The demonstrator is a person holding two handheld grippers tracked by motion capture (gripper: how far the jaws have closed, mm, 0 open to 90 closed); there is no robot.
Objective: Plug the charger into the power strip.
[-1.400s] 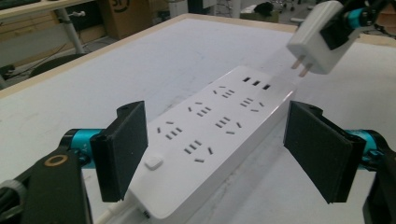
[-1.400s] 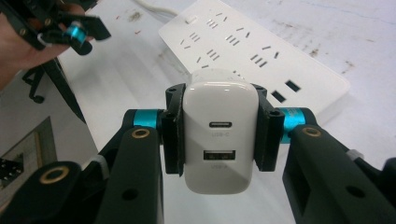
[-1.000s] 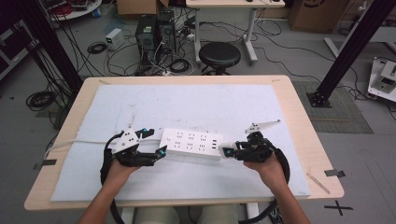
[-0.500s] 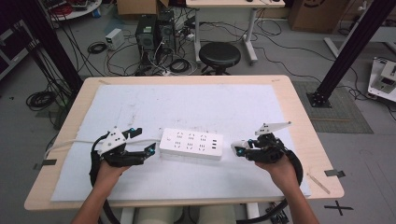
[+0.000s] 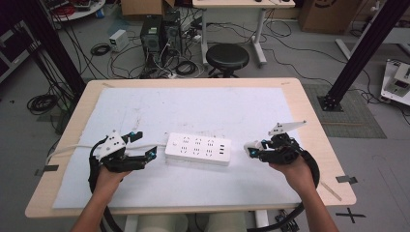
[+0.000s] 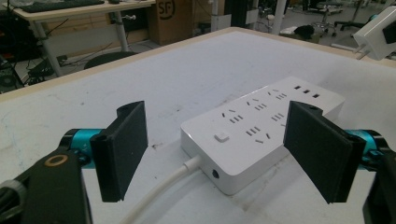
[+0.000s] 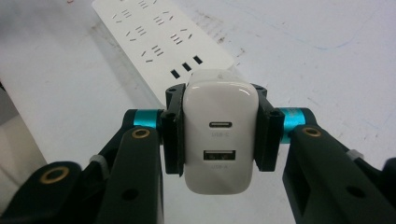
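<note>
- Two grippers work over the white mat that covers the wooden table; one power strip lies flat near the middle of the mat, closer to its front edge than its back edge, and one white USB charger is held off to the strip's right.
- Right gripper: its jaws are clamped on the charger's two flat sides, the face with its two ports turned toward the gripper's camera. It sits near the mat's right edge, apart from the strip's end that carries three small slots.
- Left gripper: jaws spread wide with nothing between them, lined up just short of the strip's cable end, where the white cable leaves the casing beside a small square button.
- Handling, as a judgement: the charger looks light, rigid and smooth-sided, so a squeeze across its broad flat faces suits it; gloss may let it twist if pushed off-axis.
- Judged the same way, the strip is a stiff, slick plastic body that could slide on the mat; steadying it across its long sides near the cable end seems the sensible hold.
- Count: six socket groups in two rows on the strip's top.
</note>
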